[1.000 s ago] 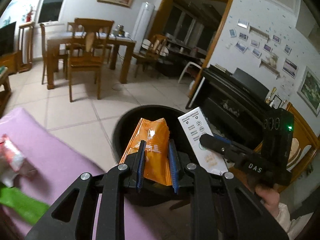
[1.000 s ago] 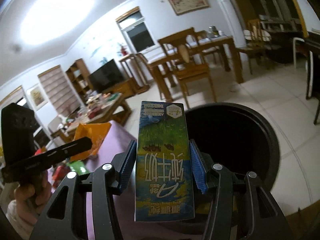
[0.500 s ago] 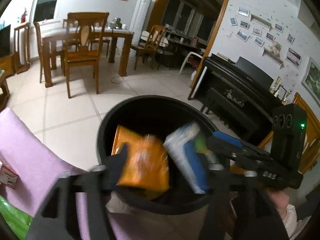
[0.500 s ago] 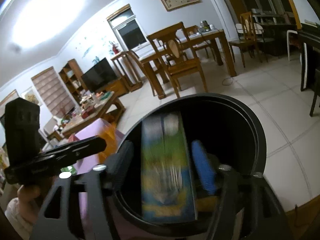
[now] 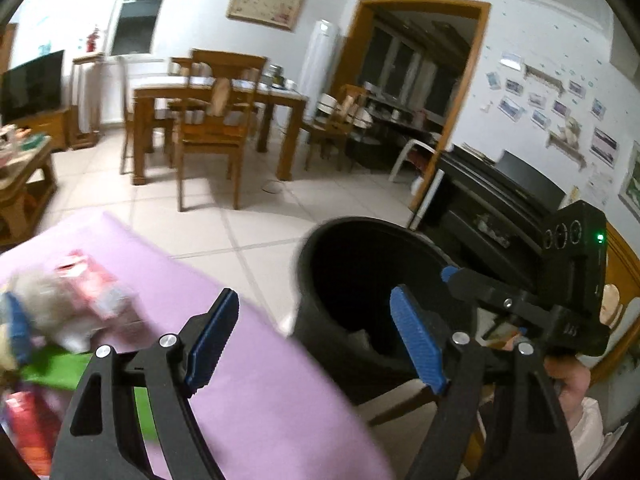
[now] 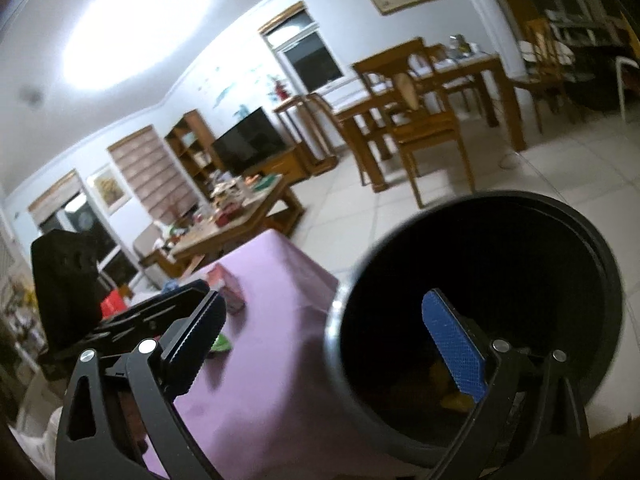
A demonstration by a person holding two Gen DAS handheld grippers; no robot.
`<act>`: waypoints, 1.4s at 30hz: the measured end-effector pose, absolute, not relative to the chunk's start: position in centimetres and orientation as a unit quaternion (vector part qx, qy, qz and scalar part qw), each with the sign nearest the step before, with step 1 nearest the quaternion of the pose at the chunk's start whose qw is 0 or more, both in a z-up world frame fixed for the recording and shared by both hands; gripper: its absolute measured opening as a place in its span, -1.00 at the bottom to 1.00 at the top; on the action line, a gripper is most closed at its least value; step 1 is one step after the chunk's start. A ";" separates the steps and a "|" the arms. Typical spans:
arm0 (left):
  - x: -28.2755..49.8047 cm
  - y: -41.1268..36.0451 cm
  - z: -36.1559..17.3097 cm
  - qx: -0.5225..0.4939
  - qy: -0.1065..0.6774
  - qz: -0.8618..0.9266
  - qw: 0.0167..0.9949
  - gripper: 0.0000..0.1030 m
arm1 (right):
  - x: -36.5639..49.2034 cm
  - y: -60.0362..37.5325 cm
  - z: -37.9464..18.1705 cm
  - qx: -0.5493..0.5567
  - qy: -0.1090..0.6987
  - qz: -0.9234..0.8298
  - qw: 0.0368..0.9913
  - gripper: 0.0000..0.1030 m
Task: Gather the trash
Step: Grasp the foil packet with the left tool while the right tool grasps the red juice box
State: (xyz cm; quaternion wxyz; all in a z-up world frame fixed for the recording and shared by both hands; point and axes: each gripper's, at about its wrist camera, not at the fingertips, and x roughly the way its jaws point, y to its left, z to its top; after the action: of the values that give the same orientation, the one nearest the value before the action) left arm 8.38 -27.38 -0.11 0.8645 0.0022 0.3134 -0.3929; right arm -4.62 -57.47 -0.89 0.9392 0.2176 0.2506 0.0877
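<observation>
Gone from both grips since a second ago: orange packet and milk carton, dropped into round, smooth black bin (image 6: 472, 280). Left gripper (image 5: 316, 340) and right gripper (image 6: 348, 344) empty, ribbed blue-padded jaws just spread wide, tilted downward beside purple-clothed bench (image 5: 260, 392) with crumpled wrappers (image 5: 84, 304).

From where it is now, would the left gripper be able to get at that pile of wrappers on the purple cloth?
Probably yes. The left gripper is open and empty, and the blurred pile of wrappers lies just to its left on the purple cloth, with nothing between them. The black bin stands on the other side.
</observation>
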 end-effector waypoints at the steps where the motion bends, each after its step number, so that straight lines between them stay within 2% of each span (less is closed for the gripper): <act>1: 8.5 -25.9 0.0 -0.003 0.310 -0.383 0.870 0.51 | -3.9 -56.3 -0.5 0.208 0.254 0.090 0.940 0.88; 5: 9.6 -19.6 0.4 -0.020 0.299 -0.331 0.895 0.51 | -0.9 -51.3 0.4 0.156 0.268 0.096 0.946 0.86; 8: 10.8 -14.1 0.5 -0.039 0.298 -0.280 0.912 0.51 | 1.5 -48.0 0.3 0.134 0.286 0.111 0.942 0.61; 10: 11.8 -10.0 0.4 -0.059 0.303 -0.244 0.919 0.51 | 3.2 -45.4 -0.1 0.121 0.301 0.121 0.938 0.34; 14: 13.9 -3.4 -0.9 -0.085 0.330 -0.191 0.921 0.51 | 6.3 -42.1 -0.9 0.101 0.317 0.138 0.933 0.33; 16: 15.0 -1.6 -1.7 -0.083 0.348 -0.181 0.916 0.66 | 8.0 -40.1 -1.1 0.087 0.324 0.143 0.931 0.31; 18: 16.3 -0.3 -2.5 -0.069 0.364 -0.187 0.910 0.70 | 9.3 -38.9 -1.5 0.074 0.334 0.147 0.928 0.30; 26: 19.8 0.1 -5.6 0.007 0.413 -0.257 0.874 0.75 | 16.3 -34.6 -4.1 0.028 0.381 0.140 0.913 0.30; 32: 21.2 0.2 -6.8 -0.004 0.422 -0.284 0.861 0.75 | 19.5 -33.8 -6.4 0.025 0.409 0.139 0.902 0.30; 33: 21.3 0.2 -7.0 -0.005 0.424 -0.287 0.859 0.73 | 19.8 -33.7 -6.5 0.025 0.412 0.140 0.900 0.28; 35: 21.5 0.0 -7.3 -0.003 0.424 -0.287 0.859 0.64 | 20.3 -33.5 -7.4 0.027 0.421 0.147 0.894 0.08; 37: 21.2 -0.4 -7.3 0.014 0.421 -0.279 0.863 0.51 | 20.5 -33.5 -8.1 0.031 0.431 0.150 0.889 -0.20; 39: 21.1 -0.4 -7.3 0.018 0.421 -0.276 0.864 0.35 | 20.4 -33.6 -8.4 0.035 0.430 0.151 0.889 -0.24; 42: 20.4 -0.2 -7.1 0.009 0.417 -0.266 0.869 0.24 | 19.7 -33.9 -7.9 0.054 0.421 0.161 0.891 -0.36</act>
State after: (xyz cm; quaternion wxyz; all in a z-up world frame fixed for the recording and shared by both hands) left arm 20.44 -0.25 -7.07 0.8692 0.0094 0.4166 -0.2663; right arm 19.72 -33.89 -7.93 0.8910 0.0539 0.4211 0.1607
